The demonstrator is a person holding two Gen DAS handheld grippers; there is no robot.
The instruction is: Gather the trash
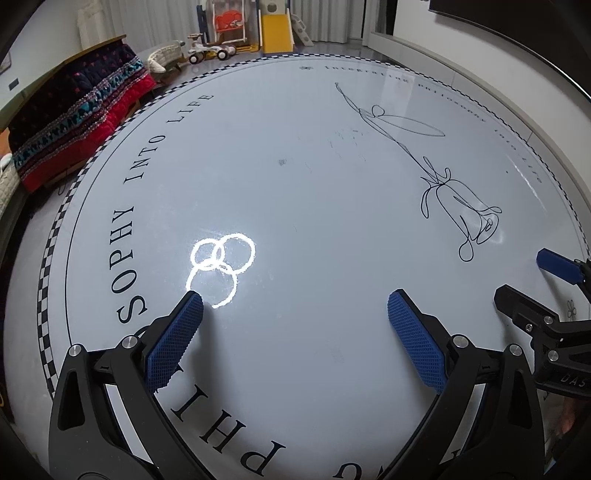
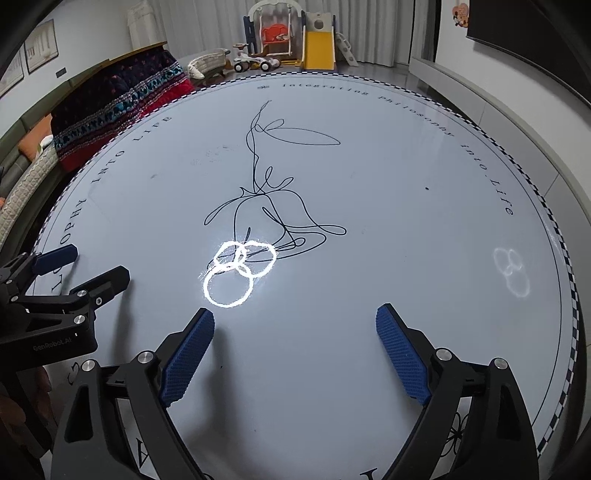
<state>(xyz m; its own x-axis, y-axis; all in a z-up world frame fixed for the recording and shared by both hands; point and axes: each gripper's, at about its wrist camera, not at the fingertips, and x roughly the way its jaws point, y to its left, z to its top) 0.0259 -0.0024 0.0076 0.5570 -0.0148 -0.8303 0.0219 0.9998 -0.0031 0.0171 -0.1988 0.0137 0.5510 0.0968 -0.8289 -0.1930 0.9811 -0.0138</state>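
Left hand-held gripper [image 1: 295,302]: blue pads spread wide, nothing between them, poised over bare white desk [image 1: 295,184] at lower centre of its frame. Right hand-held gripper [image 2: 295,319]: same, pads well apart and empty; it also shows at the right edge of the left view, jaws apart.

No trash visible in either view. Desk surface carries only printed lettering, a line drawing [image 2: 266,206] at mid-frame, lamp glare rings [image 2: 236,271], faint smudges upper centre. Trash location: cannot tell, out of frame.

Step in hand, as judged: searching. To do it well, lift and pan both cameras toward the desk edges and floor, keep the jaws spread, don't mistake glare or print for litter.

Beyond the desk: quilted blanket [image 1: 74,122] upper left, toy slide [image 1: 275,31] top centre
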